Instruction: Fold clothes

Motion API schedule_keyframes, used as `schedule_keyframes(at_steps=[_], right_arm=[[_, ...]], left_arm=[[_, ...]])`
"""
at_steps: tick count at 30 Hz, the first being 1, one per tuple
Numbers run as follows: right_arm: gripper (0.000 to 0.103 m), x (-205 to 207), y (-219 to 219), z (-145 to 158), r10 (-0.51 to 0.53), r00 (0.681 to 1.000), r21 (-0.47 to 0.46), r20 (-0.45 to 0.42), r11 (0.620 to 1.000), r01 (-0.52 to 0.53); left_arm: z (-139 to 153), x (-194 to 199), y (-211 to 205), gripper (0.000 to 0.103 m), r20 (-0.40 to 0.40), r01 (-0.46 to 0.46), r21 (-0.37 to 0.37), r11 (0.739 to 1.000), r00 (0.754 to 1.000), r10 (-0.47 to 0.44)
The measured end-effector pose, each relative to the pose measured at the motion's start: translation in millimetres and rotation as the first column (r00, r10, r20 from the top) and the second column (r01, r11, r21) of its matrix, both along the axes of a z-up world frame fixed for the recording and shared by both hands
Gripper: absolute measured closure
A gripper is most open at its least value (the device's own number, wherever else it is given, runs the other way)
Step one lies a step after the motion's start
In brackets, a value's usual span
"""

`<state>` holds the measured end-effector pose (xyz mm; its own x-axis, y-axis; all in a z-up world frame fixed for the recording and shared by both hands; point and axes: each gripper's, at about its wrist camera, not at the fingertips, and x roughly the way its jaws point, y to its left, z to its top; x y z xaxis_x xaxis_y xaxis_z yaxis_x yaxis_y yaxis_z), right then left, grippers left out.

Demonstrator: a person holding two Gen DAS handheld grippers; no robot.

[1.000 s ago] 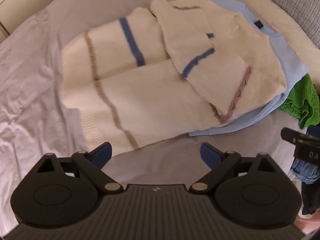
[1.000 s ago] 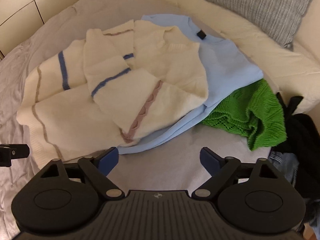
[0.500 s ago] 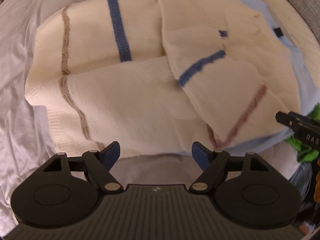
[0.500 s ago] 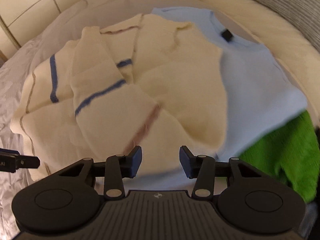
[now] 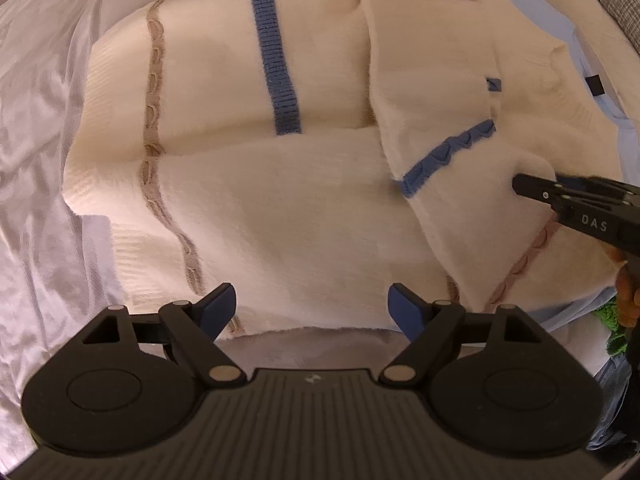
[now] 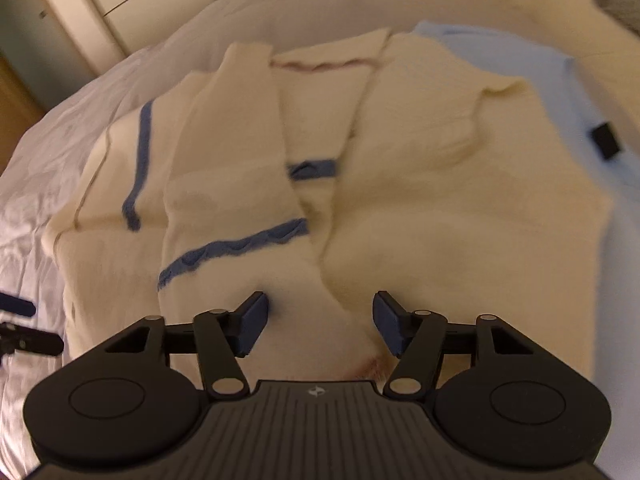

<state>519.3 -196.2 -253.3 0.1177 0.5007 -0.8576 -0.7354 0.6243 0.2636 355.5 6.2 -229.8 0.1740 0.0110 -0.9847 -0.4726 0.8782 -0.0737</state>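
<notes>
A cream sweater (image 5: 300,200) with blue and taupe stripes lies spread on the bed, one sleeve (image 5: 460,184) folded across its body. My left gripper (image 5: 312,308) is open just over the sweater's near hem, with nothing between its fingers. My right gripper (image 6: 320,316) is open low over the folded sleeve (image 6: 240,208), and cream fabric lies between and under its fingers. In the left wrist view the right gripper (image 5: 560,196) comes in from the right onto the sleeve. The left gripper (image 6: 24,336) shows at the left edge of the right wrist view.
A light blue top (image 6: 560,80) lies under the sweater on the right. A green knit (image 5: 608,316) peeks out at the right edge beside a hand. Wrinkled white sheet (image 5: 40,160) covers the bed. Pale cabinet doors (image 6: 140,0) stand beyond.
Both grippers have moved forward and down toward the sweater. The right one has gone from the bed's edge to over the folded sleeve, its fingers closer together than a second ago.
</notes>
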Motion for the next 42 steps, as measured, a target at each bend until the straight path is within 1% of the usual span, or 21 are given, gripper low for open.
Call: schedule_keyframes(at_steps=[1, 4, 8, 11, 13, 14, 15, 16, 18, 19, 20, 24, 26, 29, 30, 33, 36, 39, 40, 41, 42], right_arm=[[0.091, 2.4, 2.0, -3.8, 0.024, 1.000, 0.009, -0.017, 1.000, -0.024], [0.093, -11.2, -9.4, 2.1, 0.093, 0.995, 0.060, -0.033, 0.994, -0.091], [0.095, -50.8, -36.2, 8.7, 0.192, 0.975, 0.100, -0.113, 0.978, -0.181], [0.096, -94.8, -56.9, -2.6, 0.254, 0.944, 0.053, -0.212, 0.967, -0.248], [0.095, -122.4, -75.0, -17.9, 0.246, 0.931, -0.020, -0.271, 0.965, -0.261], [0.095, -133.0, -85.3, -25.1, 0.220, 0.936, -0.081, -0.274, 0.965, -0.251], [0.094, -141.2, -95.5, -31.2, 0.189, 0.944, -0.138, -0.270, 0.963, -0.233], [0.092, -142.6, -104.7, -33.1, 0.147, 0.955, -0.171, -0.259, 0.966, -0.195], [0.090, -136.4, -118.6, -27.2, 0.063, 0.962, -0.157, -0.265, 0.982, -0.108], [0.080, -131.8, -121.7, -21.0, 0.033, 0.963, -0.141, -0.266, 0.987, -0.073], [0.077, -127.7, -123.8, -14.7, 0.010, 0.966, -0.128, -0.257, 0.991, -0.044], [0.061, -112.0, -124.7, 9.4, -0.048, 0.989, -0.112, -0.141, 0.993, 0.032], [0.059, -98.9, -129.6, 13.5, -0.103, 0.989, -0.104, -0.108, 0.990, 0.092], [0.054, -76.8, -142.8, 23.4, -0.225, 0.973, -0.067, -0.054, 0.973, 0.221], [0.052, -71.3, -147.7, 27.0, -0.266, 0.963, -0.044, -0.040, 0.964, 0.264], [0.051, -50.7, -159.1, 34.8, -0.372, 0.928, 0.024, -0.008, 0.928, 0.372], [0.051, -30.2, -154.9, 32.2, -0.443, 0.896, 0.066, 0.013, 0.895, 0.441], [0.047, -13.0, -150.9, 26.9, -0.479, 0.878, 0.095, 0.010, 0.875, 0.476], [0.047, -9.7, -147.6, 23.6, -0.487, 0.874, 0.100, 0.009, 0.870, 0.483], [0.047, -8.5, -144.4, 20.2, -0.490, 0.872, 0.100, 0.011, 0.868, 0.486], [0.047, -7.0, -141.5, 17.4, -0.494, 0.869, 0.100, 0.014, 0.866, 0.490]], left_arm=[[0.9, 0.2, 0.0, 0.023, 0.002, 0.005, 0.001, 1.000, 1.000, -0.005], [6.6, -0.5, 1.1, 0.023, 0.013, 0.023, 0.005, 1.000, 1.000, -0.023], [19.6, -4.2, 3.6, 0.023, 0.038, 0.041, 0.015, 0.999, 0.998, -0.041], [28.9, -3.0, 4.5, 0.023, 0.048, -0.036, 0.031, 0.999, 0.998, 0.035], [31.9, 2.0, 3.1, 0.023, 0.057, -0.026, 0.042, 0.999, 0.998, 0.024], [32.2, 6.3, 1.6, 0.023, 0.059, -0.016, 0.049, 0.999, 0.998, 0.013], [30.1, 13.5, -1.3, 0.023, 0.055, 0.000, 0.058, 0.998, 0.998, -0.003], [27.0, 21.5, -4.7, 0.023, 0.050, 0.016, 0.066, 0.998, 0.999, -0.019], [19.9, 40.2, -12.7, 0.023, 0.048, 0.047, 0.065, 0.997, 0.998, -0.050], [16.2, 50.1, -17.0, 0.024, 0.050, 0.062, 0.061, 0.996, 0.997, -0.065], [12.5, 60.8, -21.3, 0.024, 0.055, 0.077, 0.057, 0.995, 0.995, -0.080], [-3.9, 107.1, -38.4, 0.024, 0.092, 0.104, 0.071, 0.992, 0.990, -0.110], [-11.8, 123.4, -38.3, 0.023, 0.106, 0.112, 0.095, 0.989, 0.987, -0.122], [-23.6, 140.0, -21.3, 0.023, 0.119, 0.077, 0.119, 0.990, 0.989, -0.091], [-27.3, 145.0, -14.1, 0.023, 0.125, 0.057, 0.126, 0.990, 0.990, -0.073], [-33.7, 158.7, 8.0, 0.022, 0.153, 0.002, 0.147, 0.989, 0.988, -0.025], [-40.1, 172.8, 26.1, 0.022, 0.181, -0.035, 0.149, 0.988, 0.983, 0.008], [-55.3, 186.3, 35.8, 0.022, 0.174, -0.048, 0.150, 0.988, 0.984, 0.021], [-59.4, 187.5, 35.3, 0.025, 0.172, -0.047, 0.154, 0.987, 0.985, 0.020], [-61.5, 187.6, 33.0, 0.032, 0.175, -0.038, 0.165, 0.986, 0.985, 0.009], [-62.4, 186.7, 30.1, 0.036, 0.178, -0.027, 0.178, 0.984, 0.984, -0.005]])
